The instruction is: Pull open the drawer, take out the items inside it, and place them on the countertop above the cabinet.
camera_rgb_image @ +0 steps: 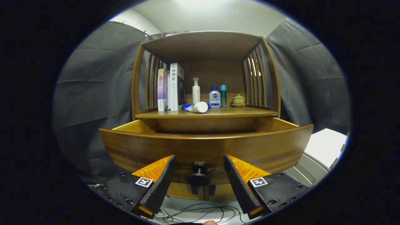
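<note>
Claw (199, 175) standing wide, fingers flanking drawer (206, 147) knob (198, 175), not gripping; drawer contents hidden below front, risking blind reach clipping front edge.

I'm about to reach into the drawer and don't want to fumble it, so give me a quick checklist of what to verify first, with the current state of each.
1. Drawer pulled out from the cabinet: ok.
2. Tool open, fingers apart: ok.
3. Tool released from the knob: ok, the knob sits between the fingers with a gap on each side.
4. Items inside the drawer located: cannot tell, the front panel hides the interior.
5. Free room on the countertop: ok, bare wood in front of the bottles and lidded cup.
6. White tube lying near the countertop's front edge: not ok, may get nudged.
</note>
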`<control>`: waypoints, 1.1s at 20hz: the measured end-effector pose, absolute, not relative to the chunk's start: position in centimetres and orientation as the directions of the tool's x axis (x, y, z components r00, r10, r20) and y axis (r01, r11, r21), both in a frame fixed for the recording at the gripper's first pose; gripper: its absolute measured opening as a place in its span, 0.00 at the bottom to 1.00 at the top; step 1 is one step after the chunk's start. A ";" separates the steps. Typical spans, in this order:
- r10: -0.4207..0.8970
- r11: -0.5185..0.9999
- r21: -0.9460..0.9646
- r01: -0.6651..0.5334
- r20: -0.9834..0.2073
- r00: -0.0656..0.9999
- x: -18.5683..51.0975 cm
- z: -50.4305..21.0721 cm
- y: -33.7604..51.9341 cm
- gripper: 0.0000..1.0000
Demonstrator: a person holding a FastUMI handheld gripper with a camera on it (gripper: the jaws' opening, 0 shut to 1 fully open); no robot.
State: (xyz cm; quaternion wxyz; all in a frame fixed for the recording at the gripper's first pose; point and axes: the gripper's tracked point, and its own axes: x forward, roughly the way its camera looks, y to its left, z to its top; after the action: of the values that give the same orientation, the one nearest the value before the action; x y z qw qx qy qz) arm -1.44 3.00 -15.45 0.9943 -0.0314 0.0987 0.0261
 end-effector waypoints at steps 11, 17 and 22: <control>-0.019 0.994 -0.108 -0.001 -0.190 0.982 -0.3 -16.6 3.0 0.97; -0.018 0.996 -0.089 0.002 -0.186 0.982 1.3 -16.1 3.1 0.99; -0.022 0.997 -0.081 0.006 -0.190 0.982 3.2 -15.9 3.1 0.99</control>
State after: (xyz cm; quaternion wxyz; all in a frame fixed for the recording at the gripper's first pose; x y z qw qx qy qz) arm 3.22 3.07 -15.92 0.9946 -0.0402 0.0959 -0.0069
